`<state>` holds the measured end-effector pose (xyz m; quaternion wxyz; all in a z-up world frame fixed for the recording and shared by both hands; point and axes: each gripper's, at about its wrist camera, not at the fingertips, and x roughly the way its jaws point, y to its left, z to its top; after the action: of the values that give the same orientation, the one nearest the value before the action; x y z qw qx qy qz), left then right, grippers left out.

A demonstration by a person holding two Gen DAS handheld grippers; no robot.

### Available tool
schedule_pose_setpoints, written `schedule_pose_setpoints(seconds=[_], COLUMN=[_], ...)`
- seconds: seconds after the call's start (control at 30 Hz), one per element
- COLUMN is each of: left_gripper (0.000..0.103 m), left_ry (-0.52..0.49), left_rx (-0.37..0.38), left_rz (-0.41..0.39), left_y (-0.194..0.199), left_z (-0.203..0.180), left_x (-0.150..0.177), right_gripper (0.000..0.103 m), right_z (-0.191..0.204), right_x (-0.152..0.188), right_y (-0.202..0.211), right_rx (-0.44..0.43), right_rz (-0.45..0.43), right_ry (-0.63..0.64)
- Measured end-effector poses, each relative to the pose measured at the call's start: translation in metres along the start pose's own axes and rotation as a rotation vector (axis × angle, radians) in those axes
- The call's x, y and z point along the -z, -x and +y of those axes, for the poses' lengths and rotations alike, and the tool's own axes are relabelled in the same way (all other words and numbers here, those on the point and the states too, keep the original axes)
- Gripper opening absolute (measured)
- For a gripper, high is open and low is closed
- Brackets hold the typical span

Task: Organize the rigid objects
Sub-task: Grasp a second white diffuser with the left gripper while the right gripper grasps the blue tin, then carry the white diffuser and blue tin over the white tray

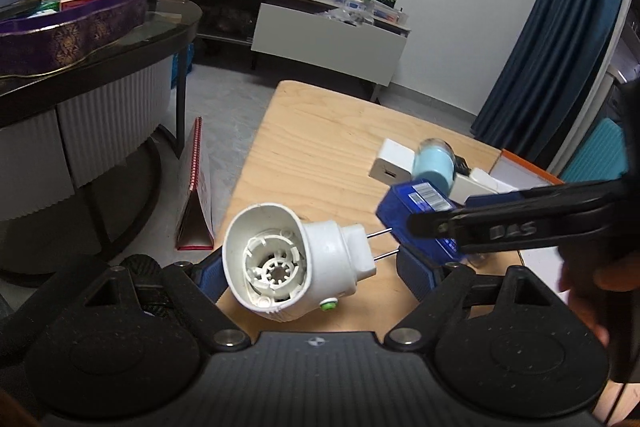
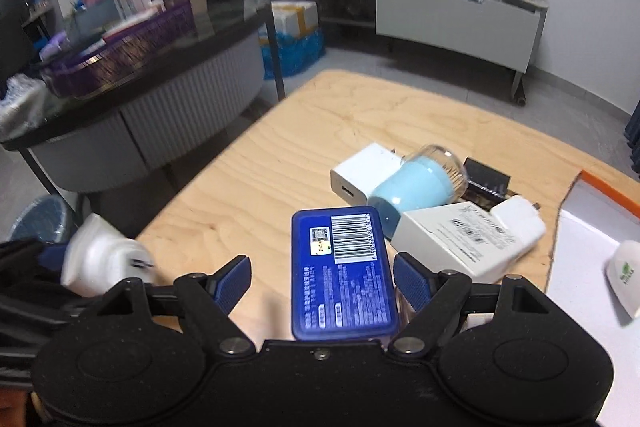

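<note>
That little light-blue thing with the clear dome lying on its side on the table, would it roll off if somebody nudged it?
Probably yes. The light-blue container is rounded and lies on its side, so a nudge would likely roll it. For now the white charger and white box beside it seem to hem it in. Its clear dome looks smooth, perhaps slippery.

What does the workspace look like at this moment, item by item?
Surface: wooden table, bare on the near left.
Job's things: white plug-in device; blue box; white charger, light-blue bulb-shaped item and labelled adapter piled together.
Clutter: orange-rimmed box at the right edge, holding a white object.
Grippers: left gripper holds the plug-in device off the table; right gripper is open, blue box between its fingers, left pad clearly apart.
Cables: nothing seen.
Surroundings: dark round table, sideboard, waste bin.
</note>
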<state>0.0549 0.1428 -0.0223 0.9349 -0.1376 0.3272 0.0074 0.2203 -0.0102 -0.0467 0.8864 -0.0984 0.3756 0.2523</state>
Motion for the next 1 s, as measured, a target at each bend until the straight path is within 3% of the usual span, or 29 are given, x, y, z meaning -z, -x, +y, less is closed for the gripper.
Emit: schedule_pose_setpoints(seconds=[0.17, 0.23, 0.3, 0.63, 1.0], left_gripper=[0.087, 0.087, 0.087, 0.087, 0.087], left_ry=[0.014, 0.016, 0.017, 0.001, -0.073], left_rx=[-0.006, -0.006, -0.006, 0.018, 0.124], left_rz=[-0.003, -0.002, -0.005, -0.024, -0.014], left_y=[-0.002, -0.002, -0.001, 0.006, 0.009], left_z=[0.002, 0.002, 0.001, -0.019, -0.075], left_x=[-0.002, -0.002, -0.003, -0.008, -0.006], right_gripper=[0.091, 0.076, 0.075, 0.075, 0.075], right_z=[0.0, 0.0, 0.0, -0.015, -0.057], right_x=[0.001, 0.004, 0.007, 0.03, 0.071], right_y=[-0.023, -0.025, -0.019, 0.067, 0.139], right_rx=[0.039, 0.043, 0.039, 0.061, 0.208], right_rz=[0.033, 0.035, 0.023, -0.107, -0.175], right_ry=[0.007, 0.004, -0.013, -0.144, -0.273])
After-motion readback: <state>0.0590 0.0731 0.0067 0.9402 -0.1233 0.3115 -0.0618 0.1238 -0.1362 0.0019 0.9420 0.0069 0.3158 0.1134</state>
